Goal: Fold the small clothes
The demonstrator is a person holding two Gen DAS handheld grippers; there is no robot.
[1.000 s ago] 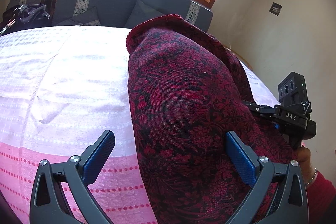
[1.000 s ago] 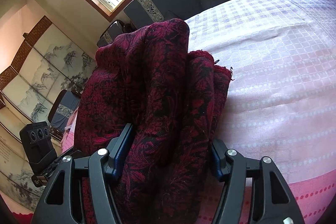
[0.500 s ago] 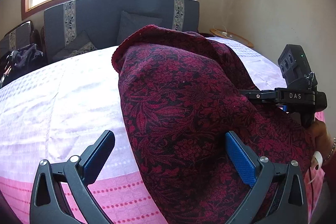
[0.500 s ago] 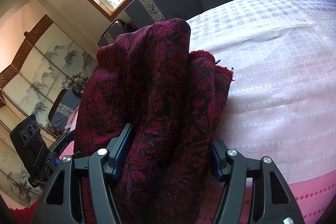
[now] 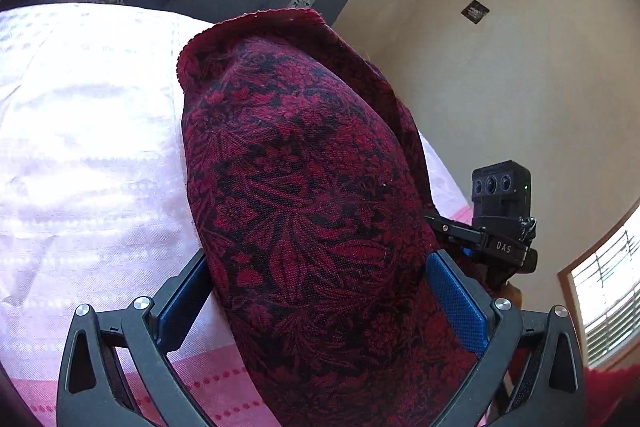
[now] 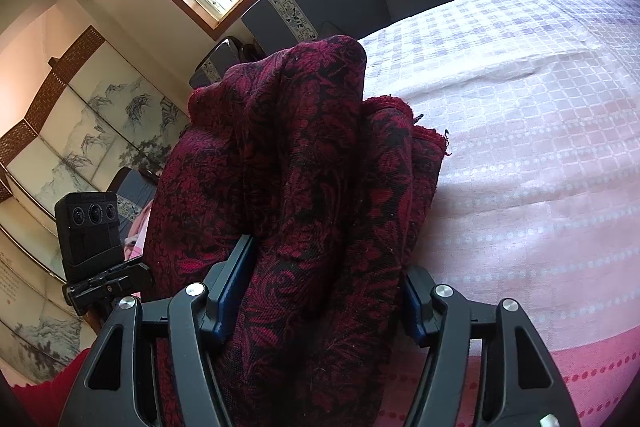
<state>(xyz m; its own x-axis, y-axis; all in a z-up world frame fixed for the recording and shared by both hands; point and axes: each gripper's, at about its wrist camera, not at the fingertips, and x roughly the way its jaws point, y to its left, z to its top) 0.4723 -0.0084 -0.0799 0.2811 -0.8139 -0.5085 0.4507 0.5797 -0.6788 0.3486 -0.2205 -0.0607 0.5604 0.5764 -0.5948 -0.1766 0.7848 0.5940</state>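
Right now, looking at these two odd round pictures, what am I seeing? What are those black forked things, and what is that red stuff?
There is no robot here: a person holds a hand tool in each hand. Each has a claw and a fisheye camera looking along it, giving one picture per hand. The left claw and the right claw both have the same dark red floral cloth bunched between their blue pads. Beneath lies a pale checked bedcover with a pink band. The small black box is the other tool's camera.

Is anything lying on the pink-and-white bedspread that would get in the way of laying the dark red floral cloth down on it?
Nothing visible does. The dark red floral cloth is bunched between the jaws of the right gripper and the left gripper, and the pink-and-white bedspread around it shows only its own weave.
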